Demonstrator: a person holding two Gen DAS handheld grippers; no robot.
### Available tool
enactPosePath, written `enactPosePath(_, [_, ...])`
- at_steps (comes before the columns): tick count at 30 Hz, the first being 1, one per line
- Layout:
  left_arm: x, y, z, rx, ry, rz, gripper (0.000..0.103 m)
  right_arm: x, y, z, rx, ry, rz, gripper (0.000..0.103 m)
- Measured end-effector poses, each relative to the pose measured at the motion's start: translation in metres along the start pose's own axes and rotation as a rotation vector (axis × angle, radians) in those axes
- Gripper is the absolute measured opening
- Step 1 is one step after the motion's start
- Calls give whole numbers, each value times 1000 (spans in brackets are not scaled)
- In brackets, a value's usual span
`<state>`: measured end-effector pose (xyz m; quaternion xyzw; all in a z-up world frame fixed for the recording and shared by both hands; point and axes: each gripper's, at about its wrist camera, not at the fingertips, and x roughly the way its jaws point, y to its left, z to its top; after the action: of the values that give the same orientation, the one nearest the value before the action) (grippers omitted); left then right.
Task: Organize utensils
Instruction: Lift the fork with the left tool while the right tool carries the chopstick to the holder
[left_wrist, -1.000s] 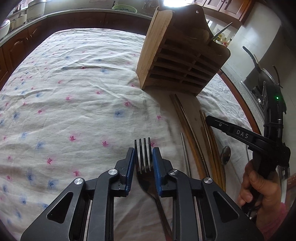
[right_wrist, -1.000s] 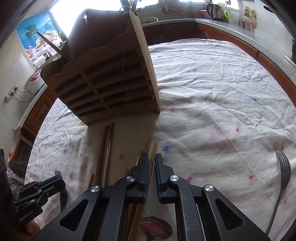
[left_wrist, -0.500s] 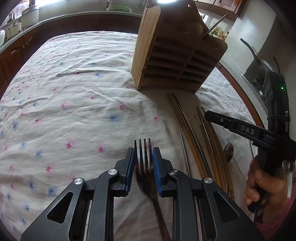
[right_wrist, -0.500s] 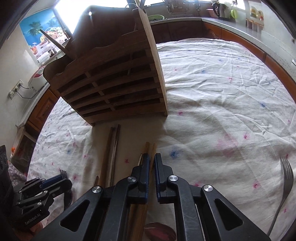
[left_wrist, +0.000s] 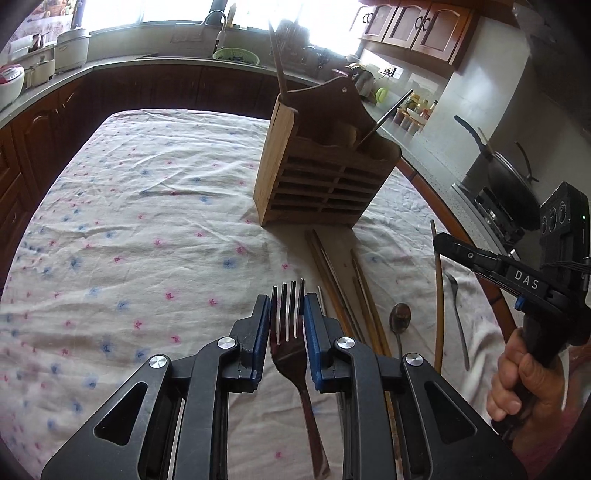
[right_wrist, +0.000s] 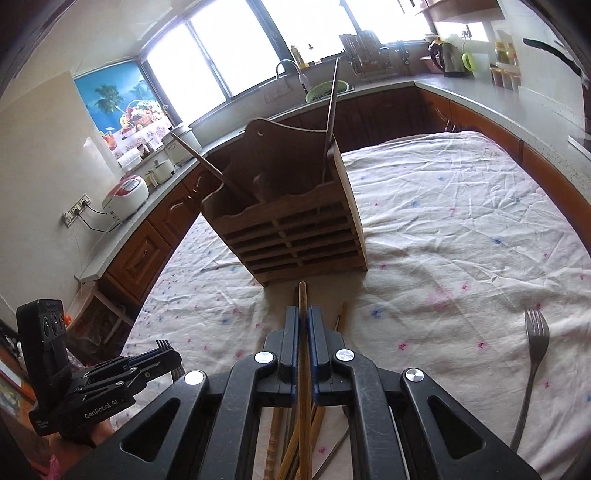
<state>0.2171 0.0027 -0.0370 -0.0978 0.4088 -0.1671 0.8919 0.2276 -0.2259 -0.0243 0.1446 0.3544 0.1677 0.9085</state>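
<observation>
My left gripper (left_wrist: 287, 312) is shut on a steel fork (left_wrist: 291, 332), tines forward, held above the cloth. My right gripper (right_wrist: 302, 325) is shut on a wooden chopstick (right_wrist: 303, 369), lifted off the table; it also shows in the left wrist view (left_wrist: 439, 295). The wooden utensil holder (left_wrist: 325, 177) stands upright ahead, also in the right wrist view (right_wrist: 291, 225), with a chopstick and a long utensil standing in its top. Several chopsticks (left_wrist: 354, 291) and a spoon (left_wrist: 400, 317) lie on the cloth in front of it.
A second fork (right_wrist: 533, 354) lies on the floral tablecloth (left_wrist: 129, 229) to the right in the right wrist view. Another spoon (left_wrist: 457, 314) lies near the table's right edge. Kitchen counters and a stove with a wok (left_wrist: 506, 177) surround the table.
Both grippers have risen and pulled back from the holder. The right gripper closed on one chopstick and lifted it clear of the pile. The left keeps its fork.
</observation>
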Motion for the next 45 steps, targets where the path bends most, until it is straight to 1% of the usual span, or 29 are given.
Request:
enactPosePath(6, [-35,-10,2,11,-67,-21,14,-29,15,1,-21,-55,12,5])
enactPosePath(7, [-40,-11,3,13,-78,-22,12,-34,17,1,-23,-63,15,5])
enactPosePath(8, [-45,-12,3,15,-88,-26,3,-38,19,1,-26,-72,16,5])
enactPosePath(11, [-56,-15,4,27,-113,-23,3,-47,25,2,-36,-95,23,4])
enactPosePath(14, [-61,-16,4,22,-120,-38,2,-55,28,2,-41,-113,32,4])
enactPosePath(17, [-68,-20,4,31,-137,-35,2,-63,32,3,-43,-133,42,4])
enactPosePath(22, [-83,-26,12,46,-185,-35,2,-80,38,10,-54,-193,45,4])
enactPosePath(27, [-95,-32,26,74,-238,-15,2,-91,40,21,-67,-255,29,4])
enactPosePath(35, [-106,-36,57,99,-321,26,2,-98,41,42,-85,-329,9,4])
enactPosePath(40, [-106,-33,79,89,-369,50,2,-103,41,59,-88,-381,-4,4])
enactPosePath(45, [-103,-32,102,82,-416,92,2,-106,37,78,-85,-433,-19,4])
